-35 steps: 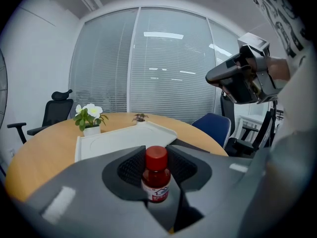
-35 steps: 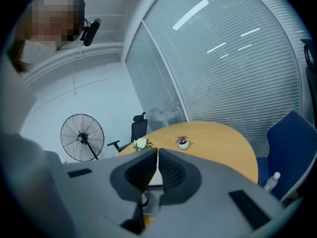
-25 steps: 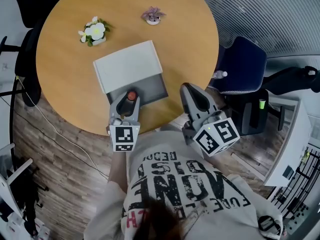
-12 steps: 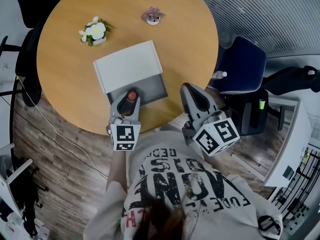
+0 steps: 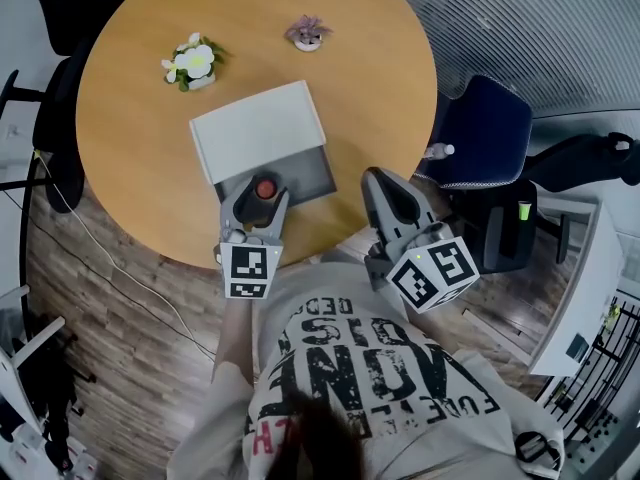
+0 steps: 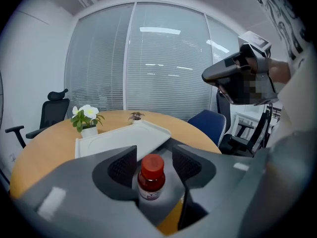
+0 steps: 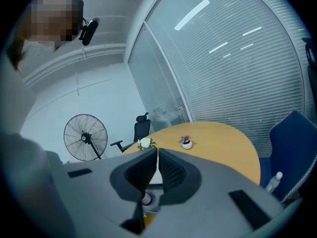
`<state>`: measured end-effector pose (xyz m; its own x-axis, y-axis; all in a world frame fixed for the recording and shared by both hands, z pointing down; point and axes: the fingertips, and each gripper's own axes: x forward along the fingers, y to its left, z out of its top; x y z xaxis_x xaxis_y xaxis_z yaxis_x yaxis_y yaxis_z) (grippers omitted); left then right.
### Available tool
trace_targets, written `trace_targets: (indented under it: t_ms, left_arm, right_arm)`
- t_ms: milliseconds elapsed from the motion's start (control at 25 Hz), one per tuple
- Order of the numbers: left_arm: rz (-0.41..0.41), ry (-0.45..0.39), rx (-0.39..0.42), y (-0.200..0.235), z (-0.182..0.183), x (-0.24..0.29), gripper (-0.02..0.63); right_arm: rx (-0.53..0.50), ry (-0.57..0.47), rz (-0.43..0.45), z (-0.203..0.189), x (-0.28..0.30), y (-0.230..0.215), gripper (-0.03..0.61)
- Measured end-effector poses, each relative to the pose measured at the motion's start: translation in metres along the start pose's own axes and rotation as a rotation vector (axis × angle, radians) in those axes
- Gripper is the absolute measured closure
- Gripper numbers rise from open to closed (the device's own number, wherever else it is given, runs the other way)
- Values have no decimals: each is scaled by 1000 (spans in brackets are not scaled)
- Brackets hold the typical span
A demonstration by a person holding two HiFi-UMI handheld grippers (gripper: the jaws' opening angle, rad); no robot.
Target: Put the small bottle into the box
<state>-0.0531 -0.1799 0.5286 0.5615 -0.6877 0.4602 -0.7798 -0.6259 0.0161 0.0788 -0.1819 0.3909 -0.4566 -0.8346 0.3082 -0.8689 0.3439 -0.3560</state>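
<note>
Head view: only the red cap of the small bottle (image 5: 265,187) showed. The left tongs (image 5: 262,192), jaws just opened wider around it, hid its body. Its label was too small to read. In the right gripper view, the right tongs (image 7: 157,155), jaws together, hid most of the bottle. A white lid (image 5: 258,132) hid the far edge of the box (image 5: 312,176).

small bottle (image 6: 150,178) (red cap), upright in box (image 5: 312,175)

The head view is looking steeply down on the round table (image 5: 120,168). Both gripper views are sitting low beside its near edge, facing across; all are sharing the white flower (image 5: 195,61), head and left also the box (image 5: 260,133).
</note>
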Motion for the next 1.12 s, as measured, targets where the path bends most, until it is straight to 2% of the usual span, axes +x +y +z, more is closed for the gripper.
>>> trace_targets:
  t_ms: [400,760,1120]
  left_arm:
    - [16,-30,-26,0,8,-3,399]
    - [82,-96,-17,10,36,-21,402]
    - [162,-210,-48,26,82,-53,519]
  right_arm:
    - [-5,-10,2,1,-5,1,563]
    - [-11,-22,30,2,-8,7,563]
    - [-13,-43,76,6,-8,20,563]
